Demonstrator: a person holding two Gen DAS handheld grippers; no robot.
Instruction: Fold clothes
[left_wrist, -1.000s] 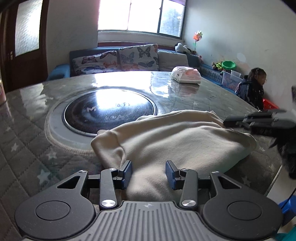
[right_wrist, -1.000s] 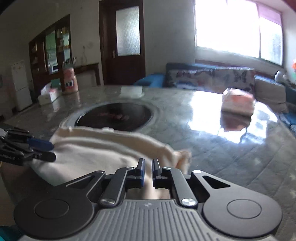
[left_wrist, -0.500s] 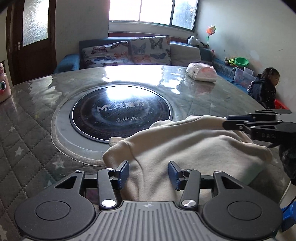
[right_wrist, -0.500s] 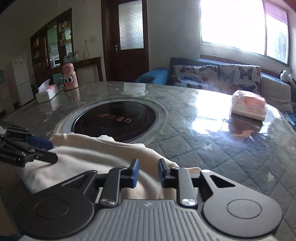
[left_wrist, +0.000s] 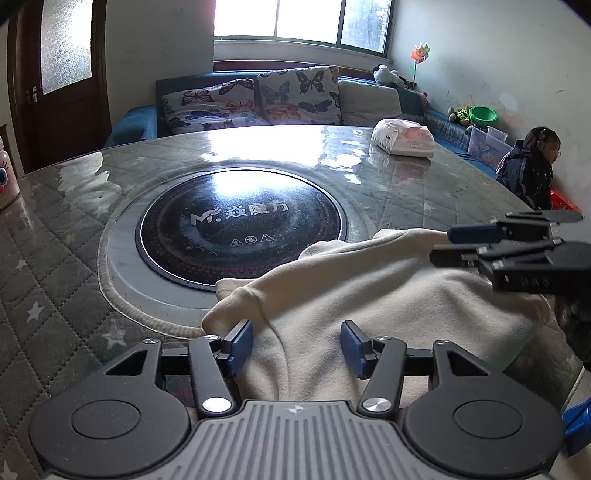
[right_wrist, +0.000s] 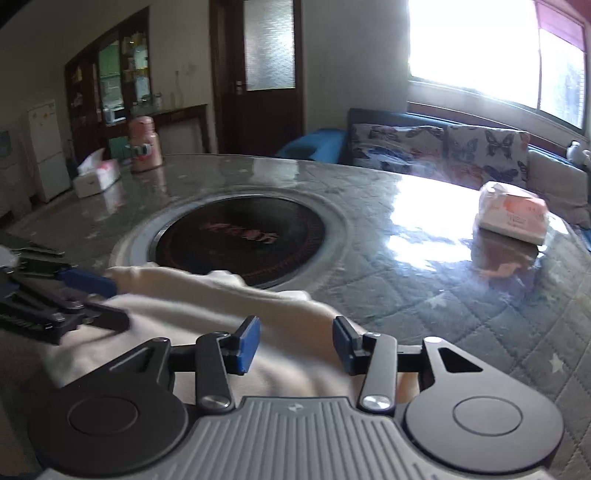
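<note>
A cream fleece garment (left_wrist: 369, 295) lies bunched near the front edge of the round table, partly over the rim of the hob. My left gripper (left_wrist: 296, 341) hovers over its left end. The jaws are opening; cloth lies between the blue pads (left_wrist: 240, 341) but they do not press on it. My right gripper (right_wrist: 295, 339) sits over the garment's (right_wrist: 192, 295) other end, jaws opening too, the pads clear of the cloth. Each gripper shows in the other view: the right gripper (left_wrist: 461, 243) at the right, the left gripper (right_wrist: 103, 301) at the left.
A black round hob (left_wrist: 240, 229) is set into the middle of the glass-topped quilted table (left_wrist: 55, 280). A tissue pack (left_wrist: 404, 138) lies far right; a pink bottle (right_wrist: 144, 144) and a tissue box (right_wrist: 96, 173) stand far left. A child (left_wrist: 532, 173) sits beyond the table's right edge.
The right gripper's jaws went from nearly shut on the cloth to well apart, letting it go. The left jaws widened as well. The garment has settled flatter on the table.
</note>
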